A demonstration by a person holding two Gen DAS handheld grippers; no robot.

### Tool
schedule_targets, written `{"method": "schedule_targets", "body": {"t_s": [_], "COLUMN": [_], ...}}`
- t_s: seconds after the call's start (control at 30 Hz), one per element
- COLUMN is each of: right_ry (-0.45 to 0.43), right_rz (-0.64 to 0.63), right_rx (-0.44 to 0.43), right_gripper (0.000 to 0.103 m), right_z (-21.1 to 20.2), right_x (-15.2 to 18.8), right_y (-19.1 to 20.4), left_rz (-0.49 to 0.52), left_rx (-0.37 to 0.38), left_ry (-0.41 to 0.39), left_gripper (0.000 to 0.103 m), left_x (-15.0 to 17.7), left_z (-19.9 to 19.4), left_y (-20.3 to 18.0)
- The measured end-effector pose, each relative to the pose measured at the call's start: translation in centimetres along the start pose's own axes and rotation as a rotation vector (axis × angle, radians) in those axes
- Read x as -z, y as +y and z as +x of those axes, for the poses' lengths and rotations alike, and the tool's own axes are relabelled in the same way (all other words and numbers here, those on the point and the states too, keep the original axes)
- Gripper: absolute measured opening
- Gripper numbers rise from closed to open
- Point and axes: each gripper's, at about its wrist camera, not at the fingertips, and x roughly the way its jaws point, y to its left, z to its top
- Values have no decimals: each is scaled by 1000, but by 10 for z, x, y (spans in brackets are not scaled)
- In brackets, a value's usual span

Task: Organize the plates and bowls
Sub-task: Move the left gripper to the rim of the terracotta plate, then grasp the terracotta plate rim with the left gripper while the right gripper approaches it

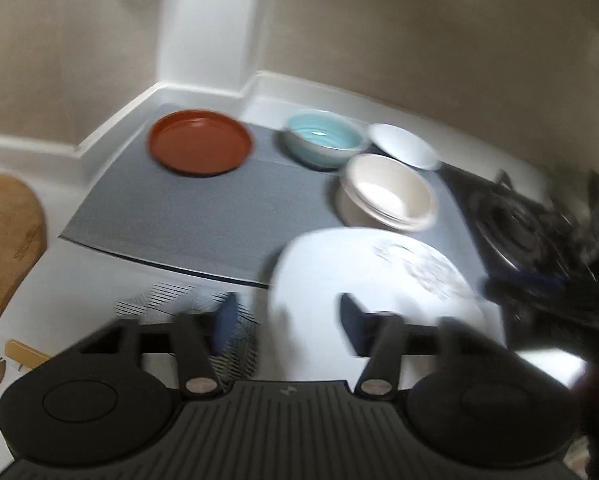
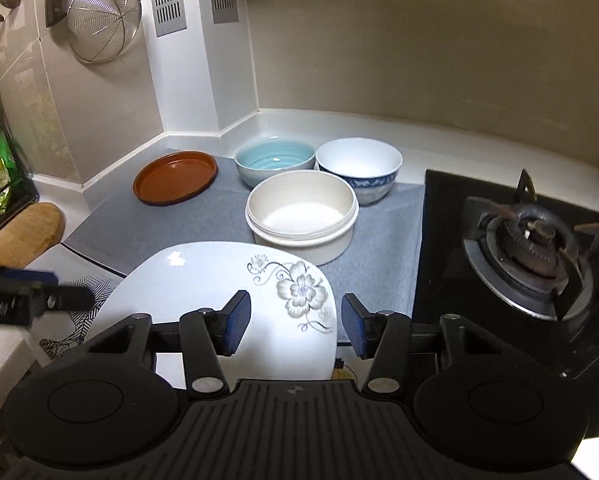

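Note:
A white square plate with a flower print [image 2: 219, 280] lies at the front edge of the grey mat [image 2: 379, 256]. My right gripper [image 2: 295, 320] is open; the plate's right rim lies between its pads, untouched. In the blurred left wrist view my left gripper [image 1: 289, 320] is open too, with the left rim of the plate [image 1: 359, 280] between its fingers. Its arm shows at the left edge as the left gripper [image 2: 19, 300]. Farther back stand a cream bowl [image 2: 301, 212], a teal bowl [image 2: 275, 160], a blue-patterned white bowl [image 2: 359, 168] and a brown plate [image 2: 175, 176].
A gas stove [image 2: 531, 240] borders the mat on the right. A wooden cutting board [image 2: 23, 232] lies to the left, and a patterned cloth [image 1: 171, 300] under the plate's left side. A wire strainer [image 2: 103, 20] hangs on the wall.

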Motion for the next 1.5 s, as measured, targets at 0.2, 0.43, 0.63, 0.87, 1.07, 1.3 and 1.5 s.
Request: {"method": "schedule_targets", "body": {"t_s": [0.2,0.43,0.63,0.87,1.07,1.3,1.5], "right_ry": [-2,17,42,64,59,49,26], "right_rz": [102,115,128,125,100,90,63], "right_rx": [36,154,243,296,265,183,125], "right_gripper": [54,53,51,51,50,48,48], "right_z": [-5,-8,-13,-10,5,28,44], "right_x": [-22,-29,-35,-45,-59,-78,-90], "right_y": [15,34,43,52,63,75,92], "left_rz": [-101,-184,-289,-287,-245,-239,-155], "left_rx": [6,-30,-94,-117,-93,-68,-44], "left_ry": [-22,-60,-117,-77,-45,28,75], "left_gripper": [19,32,66,42,7,5,6], "left_x": [-35,-86,-123,-136,-124,-79,-28], "left_z": [28,85,134,177,167,118,70], "left_y": [53,101,130,137,141,151,155]}}
